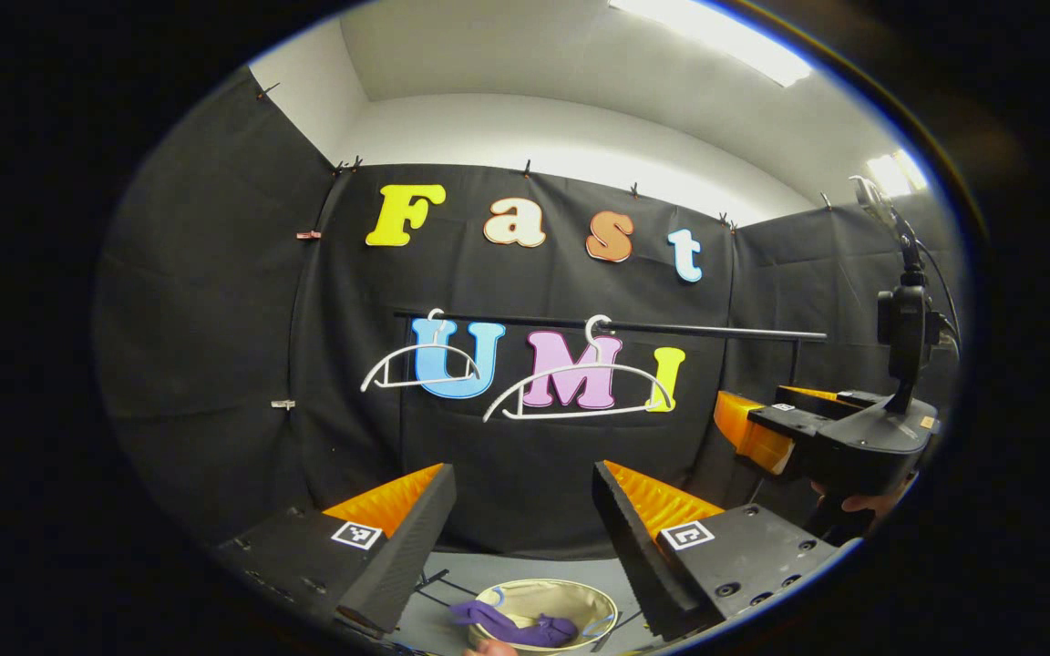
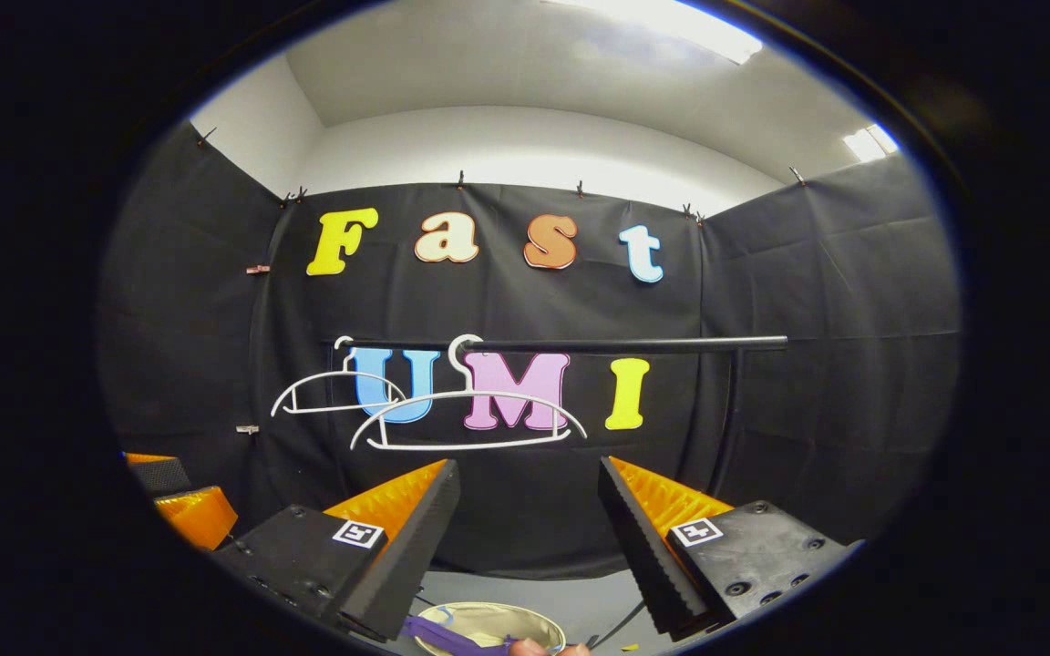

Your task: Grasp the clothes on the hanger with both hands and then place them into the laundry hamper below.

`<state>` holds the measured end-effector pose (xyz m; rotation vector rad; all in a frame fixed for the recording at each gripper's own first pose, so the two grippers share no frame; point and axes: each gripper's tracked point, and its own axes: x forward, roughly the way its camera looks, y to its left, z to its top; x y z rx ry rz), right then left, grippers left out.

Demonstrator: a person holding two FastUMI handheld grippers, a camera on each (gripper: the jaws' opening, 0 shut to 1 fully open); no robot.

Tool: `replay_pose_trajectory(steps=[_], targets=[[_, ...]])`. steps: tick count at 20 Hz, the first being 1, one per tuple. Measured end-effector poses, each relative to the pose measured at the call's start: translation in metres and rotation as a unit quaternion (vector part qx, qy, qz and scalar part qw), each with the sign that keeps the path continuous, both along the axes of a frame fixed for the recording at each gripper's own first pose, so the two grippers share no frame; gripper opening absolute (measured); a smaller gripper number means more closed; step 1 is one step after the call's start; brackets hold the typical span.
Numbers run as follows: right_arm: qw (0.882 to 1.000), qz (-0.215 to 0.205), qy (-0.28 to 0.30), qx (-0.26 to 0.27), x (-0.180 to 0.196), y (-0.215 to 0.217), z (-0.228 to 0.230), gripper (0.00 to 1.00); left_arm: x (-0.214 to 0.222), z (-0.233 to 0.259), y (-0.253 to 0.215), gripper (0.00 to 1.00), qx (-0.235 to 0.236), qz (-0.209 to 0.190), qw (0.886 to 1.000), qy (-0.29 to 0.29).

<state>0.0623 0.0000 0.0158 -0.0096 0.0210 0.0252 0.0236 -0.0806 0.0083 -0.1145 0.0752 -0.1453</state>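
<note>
Two bare white hangers (image 1: pixel 580 387) (image 2: pixel 466 415) hang on a dark rail (image 1: pixel 671 328) (image 2: pixel 580 345) against the back wall. Below, a purple garment (image 1: pixel 511 626) (image 2: pixel 438 635) lies in and over the rim of a round beige hamper (image 1: pixel 571 597) (image 2: pixel 507 620). My left gripper (image 1: pixel 520 538) is open above the hamper, nothing between its fingers. My right gripper (image 2: pixel 525 538) is open too, also empty. In the left gripper view the right gripper (image 1: pixel 762 428) shows at the right, held by a hand (image 1: pixel 862 503). The left gripper's fingers (image 2: pixel 183 510) show at the left edge of the right gripper view.
Black cloth walls close the booth on three sides. A grey floor (image 1: pixel 525 569) lies under the hamper, with thin dark cables beside it. A fingertip (image 2: pixel 525 648) shows at the bottom edge near the hamper.
</note>
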Motion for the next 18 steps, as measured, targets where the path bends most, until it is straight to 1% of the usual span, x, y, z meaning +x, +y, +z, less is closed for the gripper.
replay_pose_trajectory(steps=[1, 3, 5, 6, 8, 16, 18], targets=[[1.000, -0.001, 0.000, 0.000, 0.000, 0.000, -0.001, 0.96, 0.001, 0.000, -0.001, 0.95, 0.001, -0.001, 1.000, 0.001], [1.000, -0.002, 0.001, 0.001, 0.002, -0.001, -0.002, 0.99, 0.003, -0.002, -0.001, 0.95, 0.003, -0.001, 1.000, 0.003], [1.000, -0.002, 0.002, 0.004, 0.003, 0.002, -0.003, 0.97, 0.004, -0.003, -0.002, 0.95, 0.005, -0.002, 1.000, 0.004], [1.000, -0.001, 0.002, 0.004, 0.003, 0.003, -0.003, 0.99, 0.004, -0.004, -0.002, 0.95, 0.005, -0.002, 1.000, 0.004], [1.000, -0.001, 0.003, 0.003, 0.004, 0.004, -0.004, 0.97, 0.004, -0.006, -0.002, 0.95, 0.007, -0.004, 1.000, 0.006], [1.000, -0.006, 0.011, 0.011, 0.003, 0.005, -0.013, 0.97, 0.001, -0.010, 0.000, 0.95, 0.011, -0.008, 1.000, 0.010], [1.000, -0.004, 0.011, 0.011, 0.002, 0.007, -0.013, 0.99, 0.001, -0.011, 0.000, 0.95, 0.010, -0.009, 1.000, 0.011]])
